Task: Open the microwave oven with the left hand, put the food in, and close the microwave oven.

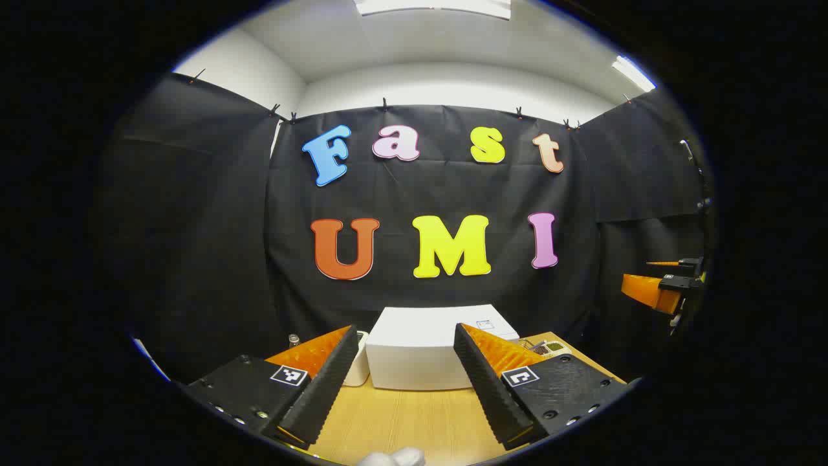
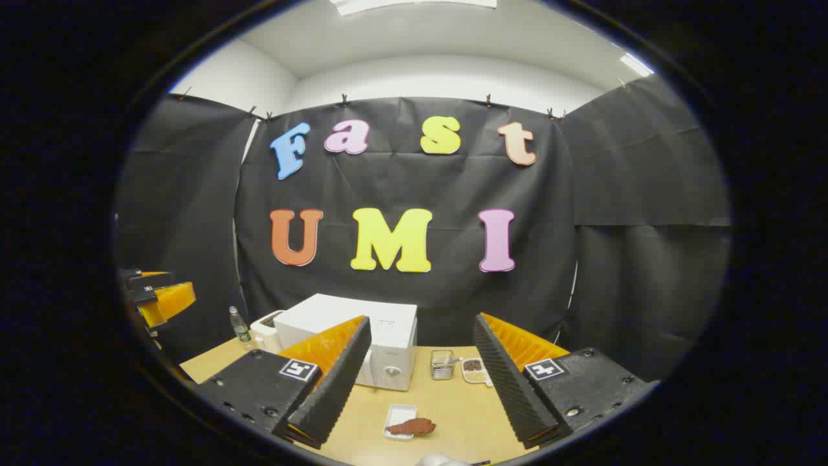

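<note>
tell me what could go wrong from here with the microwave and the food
The food overhangs its small white tray, so a grab by the open right gripper might tip it off. The microwave is closed and light-looking; the open left gripper pulling its door could drag it across the table.

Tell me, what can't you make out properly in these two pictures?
- Microwave door, left gripper view: flanked and partly covered by that gripper's fingers.
- Food on its white tray, right gripper view: too small to identify.
- Small containers beside the microwave: contents too tiny.
- Bottle: label unreadable.
</note>
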Demonstrator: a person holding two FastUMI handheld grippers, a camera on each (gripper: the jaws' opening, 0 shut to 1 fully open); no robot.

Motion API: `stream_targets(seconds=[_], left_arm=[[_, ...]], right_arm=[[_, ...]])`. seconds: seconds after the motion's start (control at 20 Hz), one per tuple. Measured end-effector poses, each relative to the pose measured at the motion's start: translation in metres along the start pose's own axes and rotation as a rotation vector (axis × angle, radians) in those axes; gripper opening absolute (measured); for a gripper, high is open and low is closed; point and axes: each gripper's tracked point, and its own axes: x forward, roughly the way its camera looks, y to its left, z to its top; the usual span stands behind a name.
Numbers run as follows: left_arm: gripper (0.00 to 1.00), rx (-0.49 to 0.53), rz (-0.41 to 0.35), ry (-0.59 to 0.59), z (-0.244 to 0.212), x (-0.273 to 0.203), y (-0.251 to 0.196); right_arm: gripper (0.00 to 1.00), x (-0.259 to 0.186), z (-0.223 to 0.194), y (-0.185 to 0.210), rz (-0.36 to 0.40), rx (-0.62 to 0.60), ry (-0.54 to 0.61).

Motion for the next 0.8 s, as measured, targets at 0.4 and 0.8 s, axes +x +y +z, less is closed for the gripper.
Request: stream_targets(seconds=[0.4,0.8], left_arm=[[0.82,0.011,-0.039,0.0,0.0,0.006,-0.006],[0.94,0.038,-0.051,0.001,-0.009,0.017,-0.014]], right_arm=[[0.94,-0.002,-0.005,0.0,-0.028,0.002,0.009],[0.94,-0.002,-0.008,-0.005,-0.039,-0.005,0.012]])
